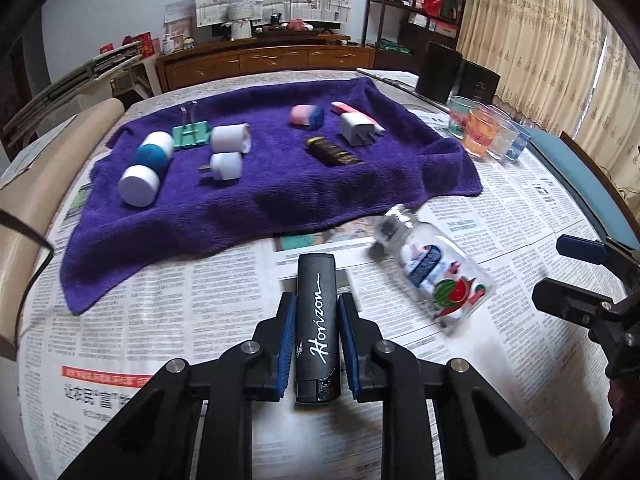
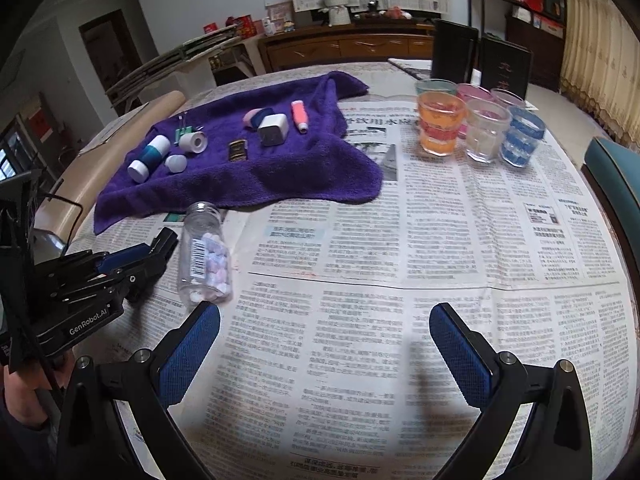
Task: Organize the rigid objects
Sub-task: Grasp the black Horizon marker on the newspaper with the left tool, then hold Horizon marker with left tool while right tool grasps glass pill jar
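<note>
We find the left gripper point(image 1: 316, 344) closed tight on a slim black tube lettered "Horizon" point(image 1: 316, 320), both blue pads pressed flat on its long sides, the tube running forward between the fingers over the newspaper-covered table point(image 2: 400, 248). The right gripper point(image 2: 324, 344) stands wide apart over bare newsprint and carries nothing. Just right of the held tube lies a clear pill bottle point(image 1: 432, 268) on its side, blurred in the left wrist view, so we judge it may be rolling. Risk one: swinging the tube toward the purple towel point(image 1: 260, 200) could clip the bottle and send it toward the table edge. Risk two: the tube is smooth and gripped near its rear half; a fast tilt could let it slide forward out of the pads. On the towel, the teal-and-white cylinder point(image 1: 146, 168), the white plug adapters point(image 1: 226, 166) and the dark gold-printed tube point(image 1: 334, 152) sit near each other; a careless set-down could knock them. The coloured glasses point(image 2: 476, 128) stand well apart, low concern.
</note>
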Available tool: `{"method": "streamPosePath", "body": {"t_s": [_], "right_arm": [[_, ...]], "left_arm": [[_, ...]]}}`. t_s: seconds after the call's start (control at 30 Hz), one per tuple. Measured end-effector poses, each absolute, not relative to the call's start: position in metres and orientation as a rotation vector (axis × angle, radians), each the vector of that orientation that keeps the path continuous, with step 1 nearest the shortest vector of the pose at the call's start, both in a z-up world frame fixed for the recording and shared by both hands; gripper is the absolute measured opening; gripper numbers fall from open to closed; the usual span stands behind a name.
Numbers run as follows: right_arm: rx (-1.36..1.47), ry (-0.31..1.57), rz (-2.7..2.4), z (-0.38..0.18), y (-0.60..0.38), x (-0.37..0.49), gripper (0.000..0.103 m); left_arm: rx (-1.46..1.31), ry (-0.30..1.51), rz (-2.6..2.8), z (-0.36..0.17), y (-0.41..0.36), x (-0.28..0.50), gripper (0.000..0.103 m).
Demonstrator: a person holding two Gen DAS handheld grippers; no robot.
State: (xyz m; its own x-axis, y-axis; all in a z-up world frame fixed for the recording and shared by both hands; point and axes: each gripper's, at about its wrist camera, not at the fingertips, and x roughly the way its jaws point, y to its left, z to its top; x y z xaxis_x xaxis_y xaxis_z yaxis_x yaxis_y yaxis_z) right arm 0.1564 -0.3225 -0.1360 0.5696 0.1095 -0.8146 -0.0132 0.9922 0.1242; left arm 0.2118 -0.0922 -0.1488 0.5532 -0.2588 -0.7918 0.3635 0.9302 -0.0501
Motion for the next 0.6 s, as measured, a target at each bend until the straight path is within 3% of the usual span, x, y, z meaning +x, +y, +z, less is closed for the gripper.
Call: {"method": "streamPosePath", "body": {"t_s": [0.47, 0.6], "right_arm": [[0.022, 1.001, 0.263, -0.145, -0.254, 0.197, 0.100], [-0.026, 1.040, 0.283, -0.157, -0.243, 0.209, 0.089]], "left_arm": [[0.078, 0.912, -0.363, -0.152, -0.051, 0.217, 0.021], [0.067, 0.915, -0.365, -0.154, -0.048, 0.218, 0.021]]}}
